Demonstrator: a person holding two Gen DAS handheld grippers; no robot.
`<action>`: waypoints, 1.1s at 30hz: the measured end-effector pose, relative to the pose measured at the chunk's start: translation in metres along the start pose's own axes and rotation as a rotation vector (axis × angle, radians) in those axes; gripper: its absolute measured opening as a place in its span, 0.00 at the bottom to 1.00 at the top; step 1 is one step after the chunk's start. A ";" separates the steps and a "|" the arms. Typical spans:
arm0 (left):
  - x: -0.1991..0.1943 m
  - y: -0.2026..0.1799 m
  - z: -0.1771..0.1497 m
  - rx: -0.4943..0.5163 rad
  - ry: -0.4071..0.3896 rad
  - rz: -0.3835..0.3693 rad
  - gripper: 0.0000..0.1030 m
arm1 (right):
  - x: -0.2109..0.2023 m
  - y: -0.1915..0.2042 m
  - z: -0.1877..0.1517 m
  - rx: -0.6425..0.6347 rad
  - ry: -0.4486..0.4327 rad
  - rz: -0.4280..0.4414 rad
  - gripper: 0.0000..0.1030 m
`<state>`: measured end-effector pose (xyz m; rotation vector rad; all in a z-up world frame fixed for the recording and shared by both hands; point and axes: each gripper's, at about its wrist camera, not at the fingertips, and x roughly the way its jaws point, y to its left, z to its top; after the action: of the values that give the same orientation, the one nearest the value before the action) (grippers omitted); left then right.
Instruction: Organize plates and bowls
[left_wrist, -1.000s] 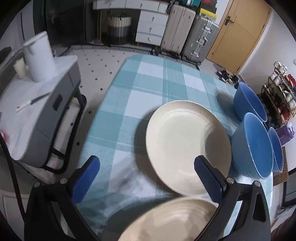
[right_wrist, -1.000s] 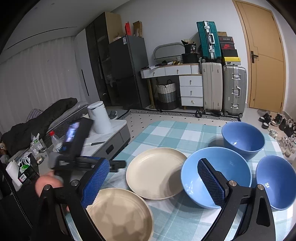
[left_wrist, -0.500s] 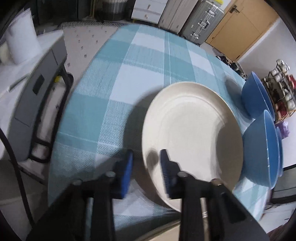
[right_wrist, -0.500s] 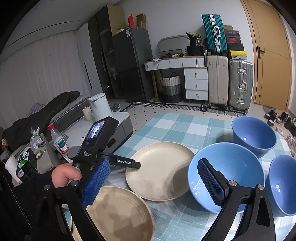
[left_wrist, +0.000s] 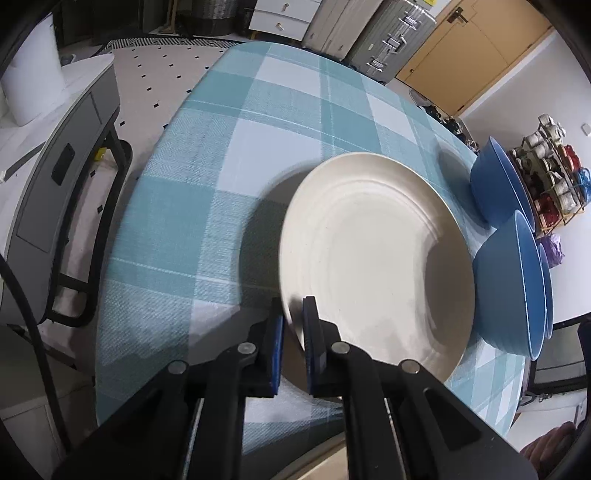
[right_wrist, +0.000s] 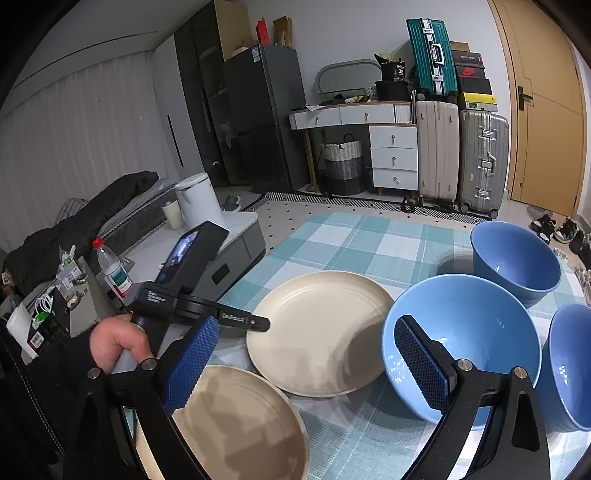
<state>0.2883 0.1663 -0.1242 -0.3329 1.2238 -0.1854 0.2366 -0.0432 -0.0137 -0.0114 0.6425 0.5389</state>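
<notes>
A cream plate (left_wrist: 376, 258) (right_wrist: 321, 328) lies mid-table on the checked cloth. My left gripper (left_wrist: 293, 306) (right_wrist: 258, 324) has its jaws closing tight on the plate's near-left rim, with both pads pressing it. A second cream plate (right_wrist: 236, 424) sits at the near edge. Three blue bowls stand to the right: a large one (right_wrist: 461, 347) (left_wrist: 513, 288), a far one (right_wrist: 517, 258) (left_wrist: 495, 184) and one at the right edge (right_wrist: 570, 365). My right gripper (right_wrist: 304, 325) hovers open over the near side of the table, holding nothing.
The teal checked tablecloth (right_wrist: 369, 236) covers the table. A grey side cabinet (left_wrist: 48, 192) with a white kettle (right_wrist: 199, 201) and a water bottle (right_wrist: 114, 273) stands close on the left. A hand (right_wrist: 114, 343) holds the left gripper. Suitcases (right_wrist: 461, 158) and drawers line the far wall.
The left gripper dropped toward the middle plate and its wide-open jaws shut on the plate's near-left rim. The right gripper eased forward and down, still open.
</notes>
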 end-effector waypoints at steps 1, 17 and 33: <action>-0.002 0.004 0.000 -0.006 -0.004 0.004 0.07 | 0.001 0.000 0.000 0.002 0.004 0.002 0.95; -0.028 0.053 -0.017 -0.062 -0.034 0.057 0.09 | 0.048 0.017 0.062 -0.033 0.111 0.086 0.95; -0.037 0.070 -0.025 -0.114 -0.058 0.046 0.11 | 0.175 0.021 0.076 0.034 0.408 0.006 0.95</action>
<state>0.2495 0.2399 -0.1229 -0.4060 1.1864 -0.0658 0.3862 0.0710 -0.0493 -0.0892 1.0496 0.5359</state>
